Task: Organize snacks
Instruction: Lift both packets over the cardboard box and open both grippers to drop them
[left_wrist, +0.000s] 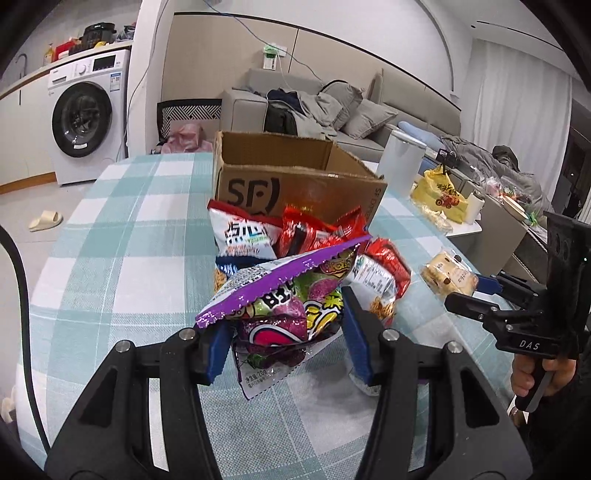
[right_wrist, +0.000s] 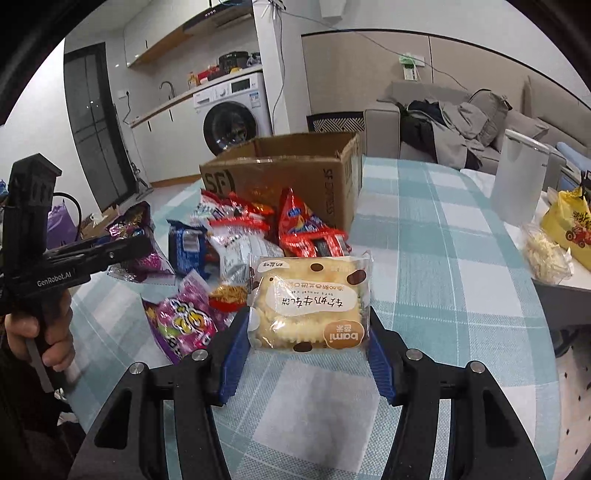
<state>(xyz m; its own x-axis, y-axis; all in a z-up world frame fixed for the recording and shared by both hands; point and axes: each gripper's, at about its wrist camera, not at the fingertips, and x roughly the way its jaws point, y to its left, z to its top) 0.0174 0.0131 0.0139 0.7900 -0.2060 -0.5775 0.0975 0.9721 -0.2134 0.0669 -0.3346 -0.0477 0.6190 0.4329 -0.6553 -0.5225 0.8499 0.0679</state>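
Both grippers hold a snack above the checked desk (right_wrist: 424, 229).

The purple candy bag (left_wrist: 280, 314) is clamped between the left gripper's (left_wrist: 288, 332) fingers; the pastry packet (right_wrist: 310, 302) is clamped in the right gripper's (right_wrist: 308, 343), near the snack pile (right_wrist: 240, 236) before the cardboard box (right_wrist: 295, 173).

Left gripper (left_wrist: 286, 328) clamps purple snack bag (left_wrist: 280, 306) — cardboard box (left_wrist: 295, 184) behind, w/ snack pile (left_wrist: 295, 236).

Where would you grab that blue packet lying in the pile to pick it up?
Grip the blue packet across its narrow width, near the free end facing the camera. Come from above on its left: that side borders bare tablecloth, while other wrappers crowd the right.
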